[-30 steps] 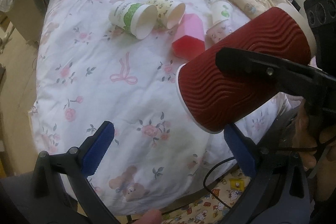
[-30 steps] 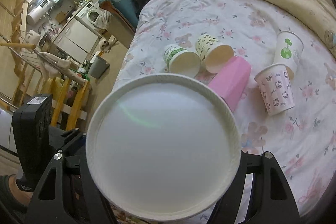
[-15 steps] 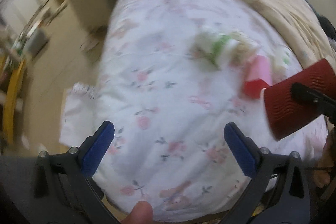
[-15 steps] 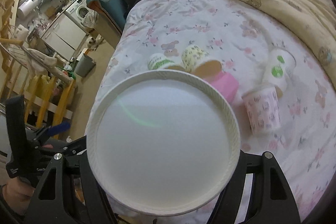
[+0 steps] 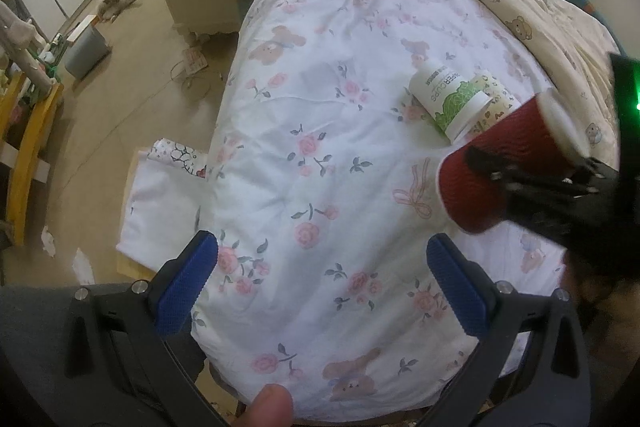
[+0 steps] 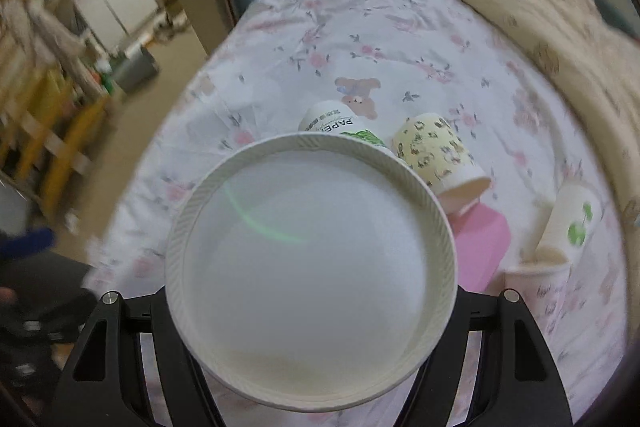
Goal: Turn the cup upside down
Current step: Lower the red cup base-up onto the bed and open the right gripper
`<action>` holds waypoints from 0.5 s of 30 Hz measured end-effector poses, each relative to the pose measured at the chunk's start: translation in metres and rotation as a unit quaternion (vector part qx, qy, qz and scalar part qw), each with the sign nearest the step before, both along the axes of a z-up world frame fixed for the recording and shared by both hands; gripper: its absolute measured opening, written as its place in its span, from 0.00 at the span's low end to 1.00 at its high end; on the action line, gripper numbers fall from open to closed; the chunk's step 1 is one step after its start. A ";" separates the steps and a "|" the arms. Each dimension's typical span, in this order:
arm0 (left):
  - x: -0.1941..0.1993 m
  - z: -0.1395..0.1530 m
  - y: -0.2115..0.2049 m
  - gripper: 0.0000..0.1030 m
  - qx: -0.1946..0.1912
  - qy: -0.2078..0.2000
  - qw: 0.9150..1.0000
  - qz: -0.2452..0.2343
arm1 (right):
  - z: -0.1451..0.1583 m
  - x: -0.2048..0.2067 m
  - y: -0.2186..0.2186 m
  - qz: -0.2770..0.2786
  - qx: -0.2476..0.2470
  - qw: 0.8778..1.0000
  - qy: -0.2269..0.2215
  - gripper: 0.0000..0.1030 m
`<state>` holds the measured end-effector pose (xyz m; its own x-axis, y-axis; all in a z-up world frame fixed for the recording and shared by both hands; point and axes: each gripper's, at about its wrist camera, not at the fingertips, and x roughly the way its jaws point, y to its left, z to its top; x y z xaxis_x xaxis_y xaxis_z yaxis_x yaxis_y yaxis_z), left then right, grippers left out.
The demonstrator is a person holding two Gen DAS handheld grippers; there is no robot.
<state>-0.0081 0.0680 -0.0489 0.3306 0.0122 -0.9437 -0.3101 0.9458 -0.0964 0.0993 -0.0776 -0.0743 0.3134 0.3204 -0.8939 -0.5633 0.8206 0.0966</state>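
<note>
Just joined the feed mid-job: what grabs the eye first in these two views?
The white inside of the ribbed red paper cup fills the right wrist view, clamped in the right gripper above the floral white bedsheet. Behind it lie a green-printed paper cup and a pink plastic cup. The blue-padded left gripper hangs open, empty.

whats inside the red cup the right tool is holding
In the right wrist view the red cup faces the camera mouth-first: a bare white interior and nothing in it. Its wide rim hides the right tool tips and part of the green-print paper cup behind.
</note>
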 end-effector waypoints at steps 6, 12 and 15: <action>0.000 0.000 -0.004 1.00 -0.002 0.002 1.000 -0.004 | -0.021 -0.006 0.013 0.014 -0.044 0.998 -0.039 0.72; 0.001 0.001 -0.005 1.00 0.001 -0.002 1.000 -0.002 | -0.028 -0.007 0.013 0.013 -0.046 0.998 -0.037 0.74; 0.001 0.001 -0.007 1.00 0.003 0.000 1.000 -0.004 | -0.028 -0.006 0.010 0.010 -0.042 0.999 -0.026 0.74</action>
<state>-0.0066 0.0614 -0.0476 0.3315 0.0148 -0.9433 -0.3030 0.9486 -0.0916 0.0938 -0.0672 -0.1023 0.3540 0.2518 -0.9007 -0.5827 0.8127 -0.0018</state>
